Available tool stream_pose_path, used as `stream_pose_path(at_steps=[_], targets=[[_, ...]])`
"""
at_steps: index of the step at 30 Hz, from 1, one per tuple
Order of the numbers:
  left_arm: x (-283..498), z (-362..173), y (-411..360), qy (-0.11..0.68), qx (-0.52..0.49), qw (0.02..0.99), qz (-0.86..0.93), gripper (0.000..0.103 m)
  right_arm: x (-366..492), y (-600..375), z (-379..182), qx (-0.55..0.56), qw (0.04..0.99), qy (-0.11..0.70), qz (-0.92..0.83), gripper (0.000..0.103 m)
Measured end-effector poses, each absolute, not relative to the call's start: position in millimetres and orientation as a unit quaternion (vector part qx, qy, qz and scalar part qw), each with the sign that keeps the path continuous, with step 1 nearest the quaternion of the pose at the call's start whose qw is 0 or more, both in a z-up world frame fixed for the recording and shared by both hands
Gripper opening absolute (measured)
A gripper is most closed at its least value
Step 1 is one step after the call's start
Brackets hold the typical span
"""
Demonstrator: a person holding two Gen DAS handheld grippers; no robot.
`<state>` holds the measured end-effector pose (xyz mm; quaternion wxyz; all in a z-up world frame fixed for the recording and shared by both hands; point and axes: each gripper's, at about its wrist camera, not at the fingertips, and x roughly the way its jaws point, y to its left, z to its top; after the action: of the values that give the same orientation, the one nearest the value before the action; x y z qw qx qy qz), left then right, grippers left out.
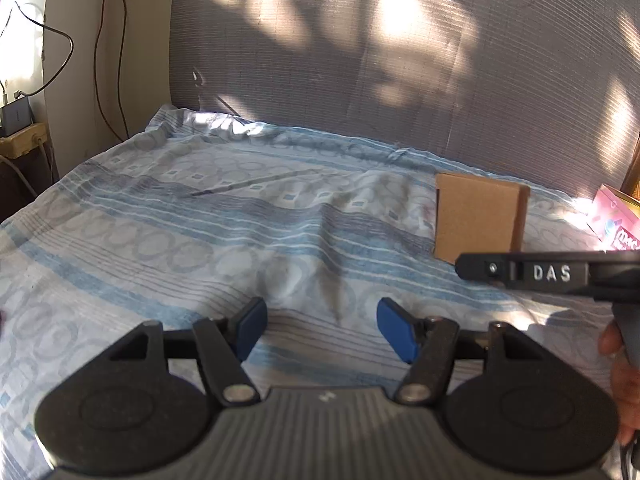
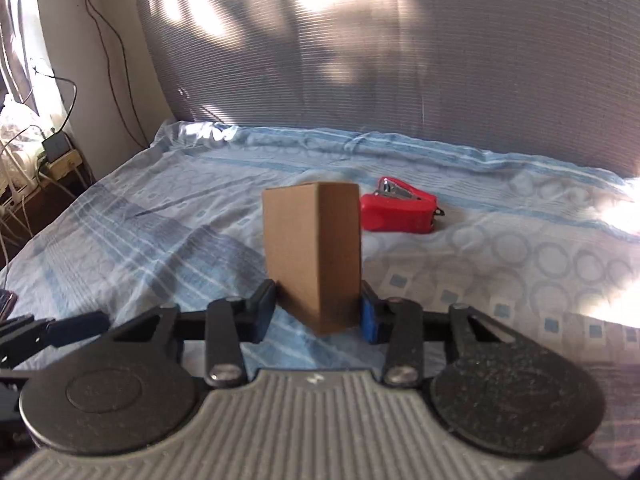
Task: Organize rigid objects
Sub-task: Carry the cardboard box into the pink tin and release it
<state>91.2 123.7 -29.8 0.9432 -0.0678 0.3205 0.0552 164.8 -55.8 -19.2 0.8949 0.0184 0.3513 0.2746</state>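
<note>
So over on the left, the left gripper (image 1: 322,330) is hovering low over the bed (image 1: 168,216), which is wearing a blue and white patterned sheet, and its blue pads (image 1: 394,330) are sitting wide apart with nothing but sheet showing between them. From that view the cardboard box (image 1: 478,218) is standing upright out at about 2 o'clock, and the black side of the right gripper (image 1: 548,274), stamped DAS, is crossing right in front of its lower edge. A pink box (image 1: 616,222) is peeking in at the far right edge around 3 o'clock, mostly cut off so I can't read much of it. Switching to the right wrist view, the right gripper (image 2: 318,314) is clamping down on the cardboard box (image 2: 314,252), one pad pressing each side near the bottom, and the box is staying upright with a corner edge facing the camera. Whether its bottom is touching the sheet I honestly can't tell. Just behind the box at roughly 1 o'clock, a red stapler (image 2: 400,212) is lying on the bed (image 2: 520,240), apart from the box. Sunlight is washing out the sheet at the right side.
</note>
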Motion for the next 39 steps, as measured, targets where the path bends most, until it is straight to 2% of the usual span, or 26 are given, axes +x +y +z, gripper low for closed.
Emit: stream_pose_path(at_steps=[7,15,17,18,19,21,22,28,31,34,39], targets=[[92,-30,120,0.323,-0.055,0.943,0.059,0.061,107,-93,-17,0.026,0.886,0.350,0.302,0.026],[91,-31,116,0.324,-0.042,0.944,0.050,0.063,28,-172,-21,0.150,0.838,0.403,0.335,0.026],[89,-31,116,0.322,-0.044,0.945,0.038,0.063,-2,-199,-22,0.167,0.849,0.393,0.310,0.029],[89,-31,118,0.320,-0.047,0.946,0.029,0.063,-17,-212,-22,0.165,0.864,0.381,0.286,0.036],[88,-31,118,0.318,-0.051,0.946,0.019,0.063,-32,-221,-20,0.155,0.882,0.362,0.258,0.047],[86,-30,117,0.315,-0.053,0.948,0.005,0.063,-60,-231,-18,0.122,0.914,0.327,0.207,0.059],[86,-30,114,0.313,-0.049,0.949,-0.003,0.063,-74,-234,-18,0.097,0.928,0.310,0.181,0.061],[76,-20,72,0.314,-0.069,0.938,-0.128,0.061,-98,-243,-20,0.089,0.937,0.292,0.171,0.063],[64,-9,31,0.312,-0.055,0.920,-0.231,0.054,-97,-237,-22,0.082,0.931,0.299,0.191,0.063],[49,-6,-7,0.322,-0.030,0.887,-0.331,0.054,-102,-227,-26,0.056,0.930,0.300,0.205,0.063],[25,-12,-42,0.334,-0.011,0.847,-0.414,0.067,-106,-215,-28,0.025,0.935,0.294,0.196,0.063]])
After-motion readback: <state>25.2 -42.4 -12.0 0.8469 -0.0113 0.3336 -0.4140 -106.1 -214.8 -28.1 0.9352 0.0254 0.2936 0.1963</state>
